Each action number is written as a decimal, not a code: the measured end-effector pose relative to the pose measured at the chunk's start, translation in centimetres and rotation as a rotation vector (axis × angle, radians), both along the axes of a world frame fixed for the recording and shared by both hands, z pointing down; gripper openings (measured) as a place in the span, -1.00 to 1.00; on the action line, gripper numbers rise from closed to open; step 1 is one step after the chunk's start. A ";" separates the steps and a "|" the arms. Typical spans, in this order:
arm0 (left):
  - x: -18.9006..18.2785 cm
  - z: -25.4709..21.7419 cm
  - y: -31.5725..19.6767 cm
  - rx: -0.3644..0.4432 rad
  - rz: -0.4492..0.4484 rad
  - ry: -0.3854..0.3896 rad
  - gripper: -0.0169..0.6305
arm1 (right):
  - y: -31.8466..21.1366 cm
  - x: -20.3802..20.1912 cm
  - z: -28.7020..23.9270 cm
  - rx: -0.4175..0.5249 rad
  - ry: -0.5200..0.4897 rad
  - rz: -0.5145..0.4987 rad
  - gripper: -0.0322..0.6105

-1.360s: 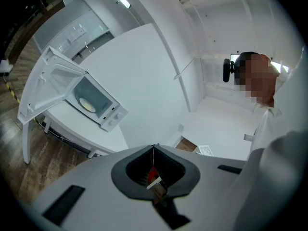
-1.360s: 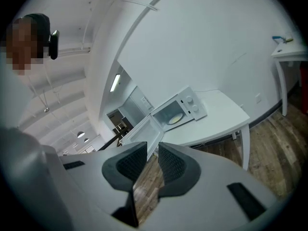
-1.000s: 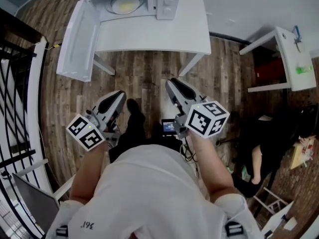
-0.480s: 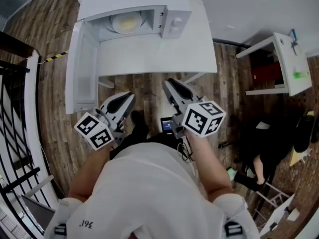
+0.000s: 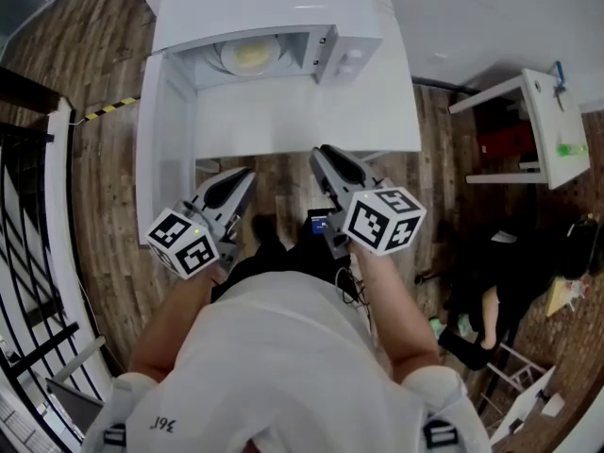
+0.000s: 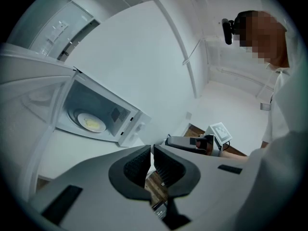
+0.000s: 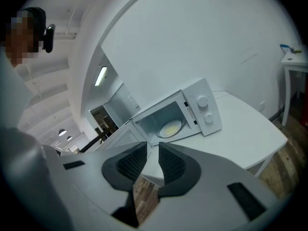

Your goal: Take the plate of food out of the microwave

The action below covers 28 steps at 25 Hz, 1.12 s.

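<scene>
The white microwave (image 5: pixel 349 53) stands on a white table (image 5: pixel 311 121) with its door (image 5: pixel 160 159) swung open to the left. Inside lies the plate of yellow food (image 5: pixel 250 57), also visible in the left gripper view as the plate (image 6: pixel 91 123) and in the right gripper view as the plate (image 7: pixel 170 128). My left gripper (image 5: pixel 241 176) hovers just short of the table's near edge, its jaws (image 6: pixel 152 148) all but touching and empty. My right gripper (image 5: pixel 326 154) is level with that edge, and its jaws (image 7: pixel 153 146) show a narrow gap with nothing in it. Both point at the microwave from a distance.
A black railing (image 5: pixel 38 253) runs down the left over the wood floor. A small white side table (image 5: pixel 552 121) stands at the right, with a seated person (image 5: pixel 491 300) below it. A small lit device (image 5: pixel 319 223) hangs at my waist.
Both grippers have moved forward toward the table, and the microwave now sits nearer and lower in the head view. Neither gripper's jaws have changed.
</scene>
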State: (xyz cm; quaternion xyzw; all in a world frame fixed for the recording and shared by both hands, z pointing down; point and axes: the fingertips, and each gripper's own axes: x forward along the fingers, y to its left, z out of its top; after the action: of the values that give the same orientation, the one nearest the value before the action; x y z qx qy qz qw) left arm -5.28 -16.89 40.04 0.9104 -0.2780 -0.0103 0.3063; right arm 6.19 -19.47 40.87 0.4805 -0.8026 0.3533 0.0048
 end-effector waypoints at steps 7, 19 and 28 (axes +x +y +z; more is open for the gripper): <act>0.5 0.5 -1.9 -0.022 -0.077 0.032 -0.93 | -2.0 1.1 0.5 0.005 0.034 -0.058 -0.66; 1.9 1.4 -4.9 -0.049 -0.153 0.036 -0.92 | -5.4 2.7 1.4 0.003 0.073 -0.090 -0.66; 2.0 4.0 -11.1 -0.057 -0.214 0.005 -0.92 | -12.0 0.2 4.2 0.019 0.132 -0.104 -0.66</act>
State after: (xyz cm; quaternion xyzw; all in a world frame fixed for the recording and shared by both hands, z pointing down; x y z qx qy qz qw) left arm -3.28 -27.99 44.03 0.8664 -0.3732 -0.0371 0.3296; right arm 6.34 -31.46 45.07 0.4606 -0.8277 0.3125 0.0714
